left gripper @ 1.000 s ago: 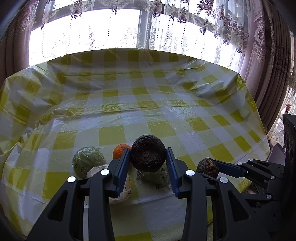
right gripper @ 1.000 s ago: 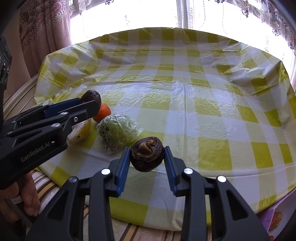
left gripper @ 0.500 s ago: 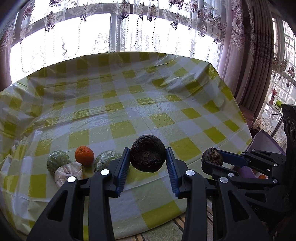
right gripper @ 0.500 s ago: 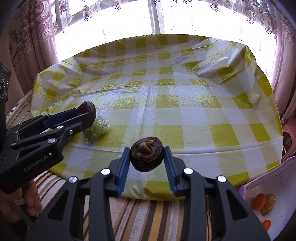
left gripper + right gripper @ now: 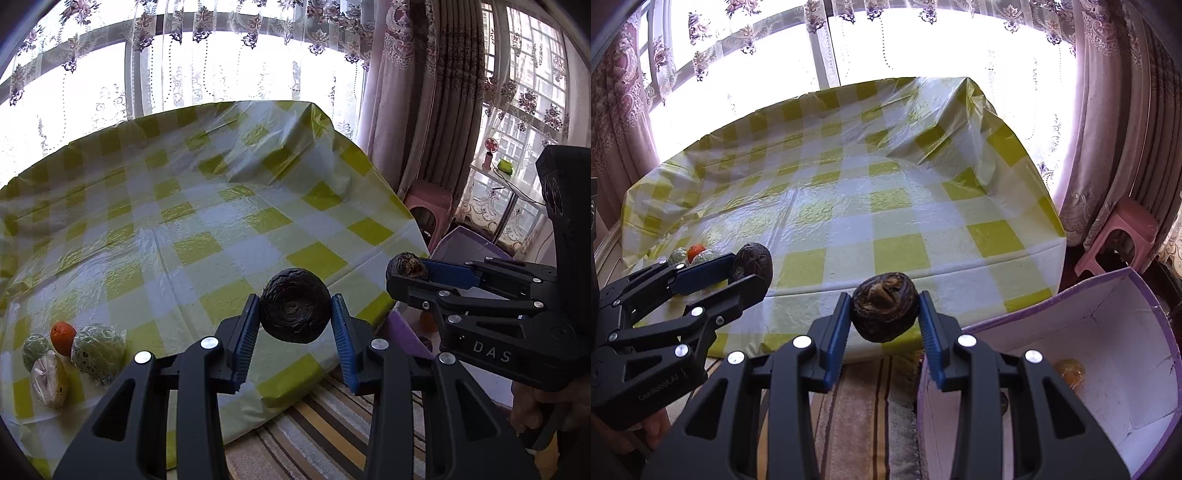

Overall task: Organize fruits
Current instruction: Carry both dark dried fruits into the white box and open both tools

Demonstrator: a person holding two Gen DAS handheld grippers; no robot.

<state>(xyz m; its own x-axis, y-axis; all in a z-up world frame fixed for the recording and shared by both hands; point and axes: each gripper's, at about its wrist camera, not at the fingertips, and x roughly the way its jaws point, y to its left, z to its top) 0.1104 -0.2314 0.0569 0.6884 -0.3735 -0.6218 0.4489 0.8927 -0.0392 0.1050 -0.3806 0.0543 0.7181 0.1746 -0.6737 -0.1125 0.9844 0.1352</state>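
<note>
Right wrist view: 2 dark fruits carried toward the purple box (image 5: 1052,306).
We keep both claws clamped and release only above it.

Yellow-checked table (image 5: 207,206) with an orange (image 5: 62,336) among three plastic-wrapped items (image 5: 98,350) near its corner

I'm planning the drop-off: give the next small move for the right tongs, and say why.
Probably carry the right tongs rightward over the purple box and lower. They are shut on a dark fruit, the box is open beside the table, and it already holds fruit.
</note>
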